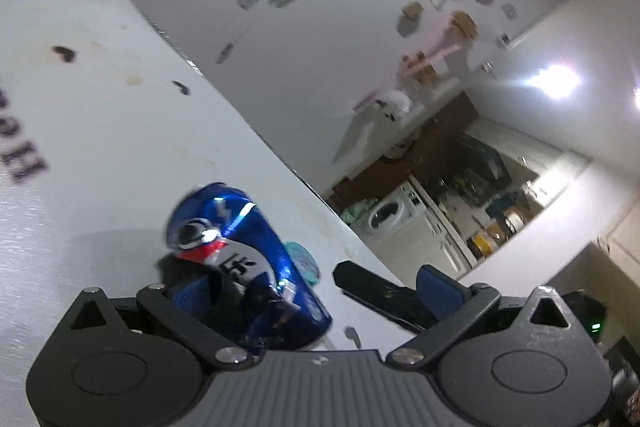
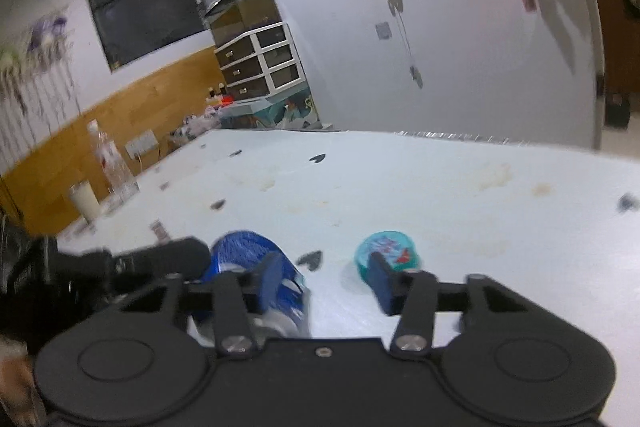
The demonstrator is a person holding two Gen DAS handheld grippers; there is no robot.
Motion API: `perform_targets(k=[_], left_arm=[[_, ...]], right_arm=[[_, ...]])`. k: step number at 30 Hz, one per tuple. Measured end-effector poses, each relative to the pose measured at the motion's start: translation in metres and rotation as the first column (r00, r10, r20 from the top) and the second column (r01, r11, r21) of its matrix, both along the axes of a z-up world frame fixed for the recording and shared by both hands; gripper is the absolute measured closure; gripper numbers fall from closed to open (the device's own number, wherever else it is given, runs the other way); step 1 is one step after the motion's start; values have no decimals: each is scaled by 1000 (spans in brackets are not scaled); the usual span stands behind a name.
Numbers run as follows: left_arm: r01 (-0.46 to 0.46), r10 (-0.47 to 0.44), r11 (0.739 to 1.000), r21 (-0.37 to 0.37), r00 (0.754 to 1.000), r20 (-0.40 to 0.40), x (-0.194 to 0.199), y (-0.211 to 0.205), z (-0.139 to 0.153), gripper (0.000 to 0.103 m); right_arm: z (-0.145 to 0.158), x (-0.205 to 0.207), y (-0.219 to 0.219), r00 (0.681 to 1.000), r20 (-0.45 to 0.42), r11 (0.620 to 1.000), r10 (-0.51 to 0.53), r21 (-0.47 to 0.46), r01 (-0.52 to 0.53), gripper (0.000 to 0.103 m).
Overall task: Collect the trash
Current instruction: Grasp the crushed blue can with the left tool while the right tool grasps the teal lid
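Jaws of the left gripper (image 1: 316, 291) stand wide; a crushed blue can (image 1: 240, 259) lies on the white desk (image 1: 100, 127) between them, against the left pad, clear of the right. Jaws of the right gripper (image 2: 326, 279) stand partly apart, gripping nothing: the can (image 2: 248, 251) just left, a small teal cup (image 2: 390, 251) just beyond the right finger.

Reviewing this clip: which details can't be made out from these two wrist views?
- Left wrist view: the lower end of the crushed blue drink can is hidden behind the left claw; whether its pads press the can is unclear.
- Left wrist view: the small teal round container is mostly hidden behind the can.
- Right wrist view: motion blur smears the container's lid print.
- Right wrist view: the can's base sits behind the right claw.
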State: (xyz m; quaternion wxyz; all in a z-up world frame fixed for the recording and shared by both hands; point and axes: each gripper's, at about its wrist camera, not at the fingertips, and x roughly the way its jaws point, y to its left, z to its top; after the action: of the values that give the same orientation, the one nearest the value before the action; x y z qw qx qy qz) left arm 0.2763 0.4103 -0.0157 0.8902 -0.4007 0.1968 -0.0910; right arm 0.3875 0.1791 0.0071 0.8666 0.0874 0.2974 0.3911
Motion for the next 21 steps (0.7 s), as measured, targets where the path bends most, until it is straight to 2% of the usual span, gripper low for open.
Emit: perform_targets(k=[1,4,8,13,21], left_arm=[[-10,9,1000,-24,1000,-6,0,4,-3,2],[-35,33,997,-71,999,-27,3,14,-8,12],[-31,27,996,-84,999,-42,7,16,-10,22],[-43,38,997,-68,996,-79,9,19,-13,61],[-69,63,995,-72,994,-85,6,24,-17,64]], right_arm=[[-5,4,3,1000,-23,1000,-12,12,12,72],[-21,10,10,997,-70,999,-17,30,19,74],[-33,7,19,998,-55,1000,24,20,-23,75],[-29,-3,30,994,4,994,112,-9,-112,76],[-21,-15,37,982,81,982,169,-98,-161,79]])
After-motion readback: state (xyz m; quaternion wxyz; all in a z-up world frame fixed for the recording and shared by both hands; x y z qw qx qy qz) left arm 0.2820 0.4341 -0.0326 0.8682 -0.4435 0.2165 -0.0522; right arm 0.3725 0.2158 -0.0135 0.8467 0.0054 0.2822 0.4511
